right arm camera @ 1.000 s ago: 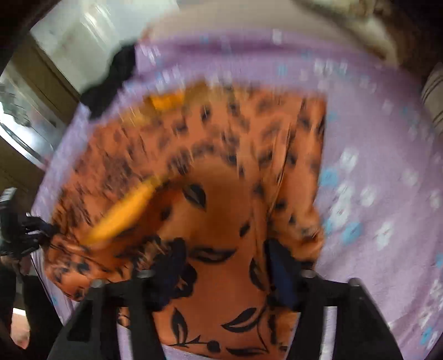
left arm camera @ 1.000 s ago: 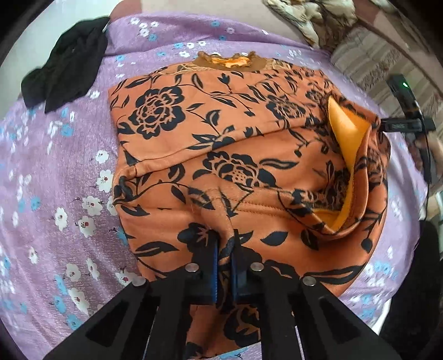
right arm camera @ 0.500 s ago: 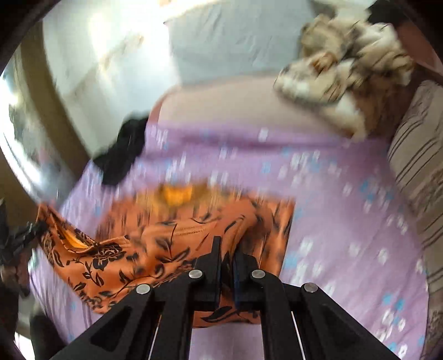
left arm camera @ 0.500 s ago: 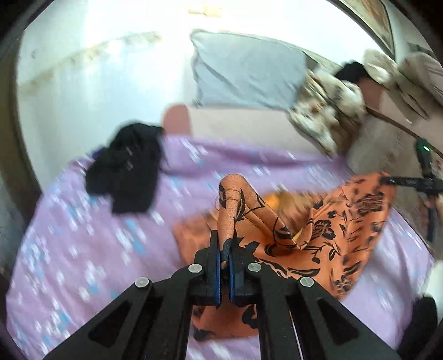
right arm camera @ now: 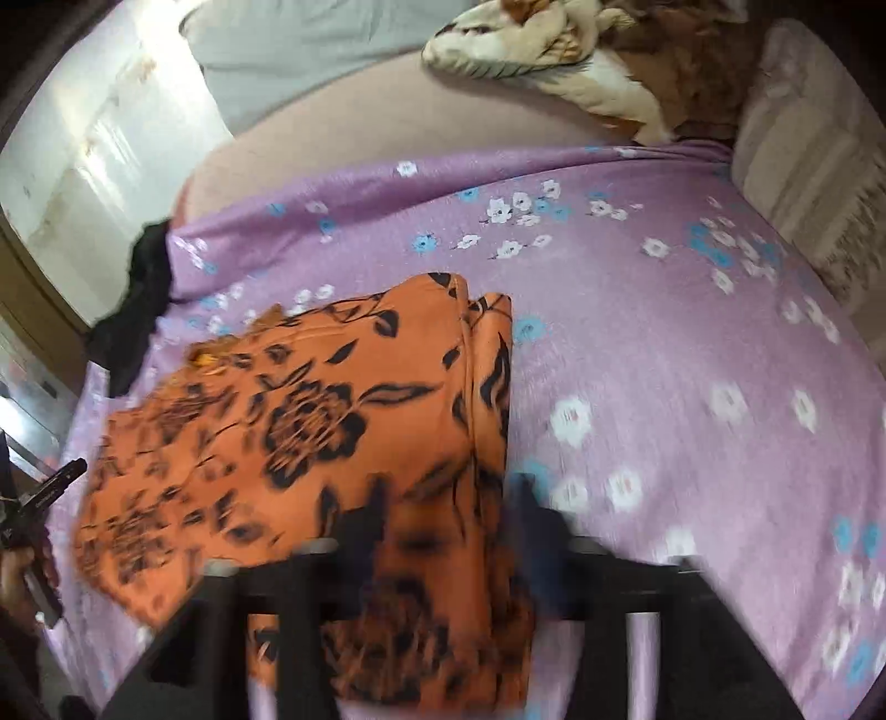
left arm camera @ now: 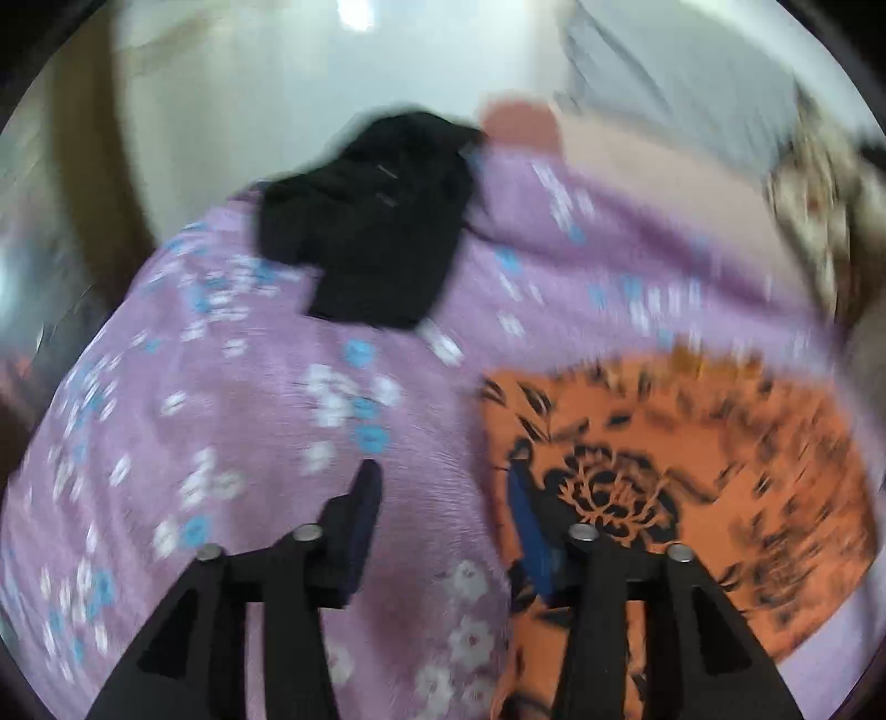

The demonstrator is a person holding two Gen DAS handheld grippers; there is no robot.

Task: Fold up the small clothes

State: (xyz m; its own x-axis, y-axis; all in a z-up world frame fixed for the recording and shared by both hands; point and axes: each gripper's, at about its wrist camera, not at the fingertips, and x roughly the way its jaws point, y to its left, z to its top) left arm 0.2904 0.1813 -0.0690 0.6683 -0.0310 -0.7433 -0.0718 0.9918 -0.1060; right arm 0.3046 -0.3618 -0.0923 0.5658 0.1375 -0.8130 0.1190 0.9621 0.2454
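An orange garment with black flowers (right arm camera: 310, 421) lies folded on the purple flowered sheet (right arm camera: 664, 332). My right gripper (right arm camera: 454, 515) hangs over its near right edge. Its jaws are opening, and the cloth lies below them, not pinched. In the left wrist view the orange garment (left arm camera: 692, 471) fills the lower right. My left gripper (left arm camera: 446, 498) is over the sheet (left arm camera: 249, 415) at the garment's left edge, jaws opening with only sheet between them. Its right finger (left arm camera: 529, 520) overlaps the cloth's edge. A crumpled black garment (left arm camera: 376, 232) lies at the sheet's far left corner, also in the right wrist view (right arm camera: 138, 315).
A grey pillow (right arm camera: 288, 50) and a beige patterned blanket (right arm camera: 554, 61) lie beyond the sheet, on the bare mattress (right arm camera: 387, 116). A striped cushion (right arm camera: 819, 183) borders the right side. A hand with a black tool (right arm camera: 50, 493) shows at the left edge. The views are blurred.
Both grippers were shut on the lifted orange garment; now both stand open and it lies folded flat. The left wrist view has swung left, toward the black garment.
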